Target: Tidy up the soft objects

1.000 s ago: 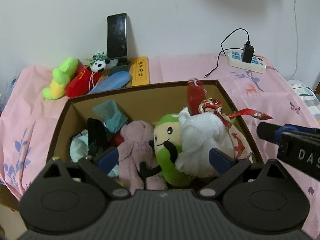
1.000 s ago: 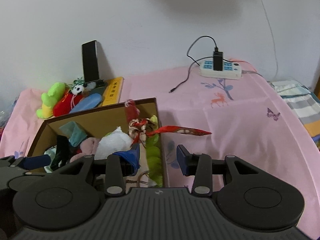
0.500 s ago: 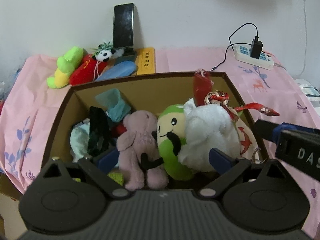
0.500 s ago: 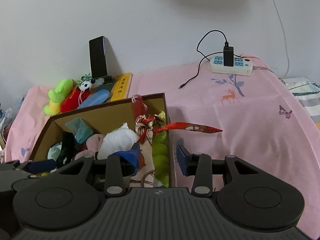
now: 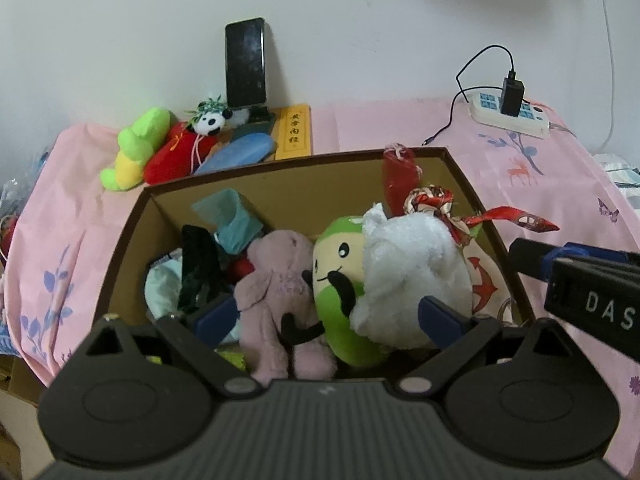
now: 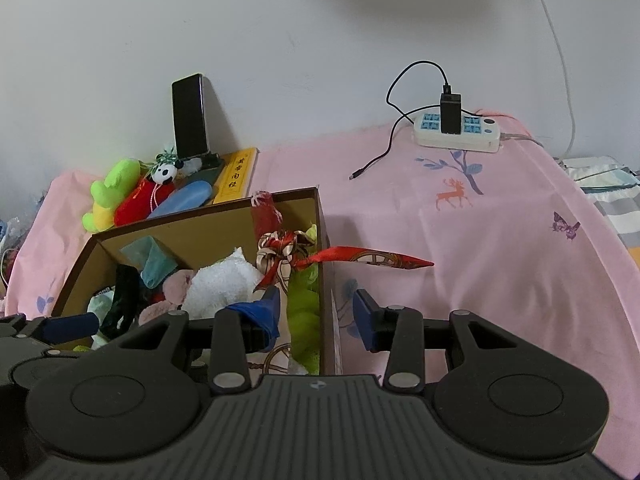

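Both units released: left hand-held gripper [image 5: 328, 314] directly above the box [image 5: 460, 168], right hand-held gripper [image 6: 316, 312] astride its right wall. Box packed with plush. Beyond it, 3 soft toys [image 5: 160, 148] on the surface remain unsorted.

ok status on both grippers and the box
Left gripper open, jaws straddling pink plush, green plush and white plush. Right gripper open, empty, astride the box wall. Red scarf trailing over rim.
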Action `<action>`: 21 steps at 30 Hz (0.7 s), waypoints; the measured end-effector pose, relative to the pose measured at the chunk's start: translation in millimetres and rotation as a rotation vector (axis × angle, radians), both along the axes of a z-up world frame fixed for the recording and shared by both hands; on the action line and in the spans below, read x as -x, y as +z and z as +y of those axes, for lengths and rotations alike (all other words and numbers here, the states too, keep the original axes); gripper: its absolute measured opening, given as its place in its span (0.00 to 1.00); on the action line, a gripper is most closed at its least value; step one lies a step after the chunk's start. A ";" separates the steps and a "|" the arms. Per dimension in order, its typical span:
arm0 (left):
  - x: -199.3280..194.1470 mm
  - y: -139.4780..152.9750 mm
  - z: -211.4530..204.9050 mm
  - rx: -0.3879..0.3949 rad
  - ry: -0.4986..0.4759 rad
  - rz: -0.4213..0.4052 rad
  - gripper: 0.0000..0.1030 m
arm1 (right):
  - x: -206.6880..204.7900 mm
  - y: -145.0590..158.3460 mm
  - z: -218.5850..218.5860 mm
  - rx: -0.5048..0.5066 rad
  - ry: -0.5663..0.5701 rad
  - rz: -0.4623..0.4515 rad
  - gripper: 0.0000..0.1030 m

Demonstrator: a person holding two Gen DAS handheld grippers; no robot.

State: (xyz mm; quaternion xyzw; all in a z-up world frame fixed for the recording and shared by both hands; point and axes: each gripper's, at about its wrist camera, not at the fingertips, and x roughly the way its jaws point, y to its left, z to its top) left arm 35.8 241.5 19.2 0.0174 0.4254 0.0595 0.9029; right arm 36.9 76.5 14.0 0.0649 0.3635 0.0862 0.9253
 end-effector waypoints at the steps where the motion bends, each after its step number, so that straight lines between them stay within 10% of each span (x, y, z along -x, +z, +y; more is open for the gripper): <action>1: -0.3 -0.8 -0.2 -0.001 -0.001 0.002 0.96 | 0.1 -0.1 0.0 0.001 -0.001 0.001 0.23; 21: -0.7 -4.8 -0.7 0.026 -0.032 0.003 0.96 | 3.0 -1.5 2.0 0.017 -0.009 -0.001 0.23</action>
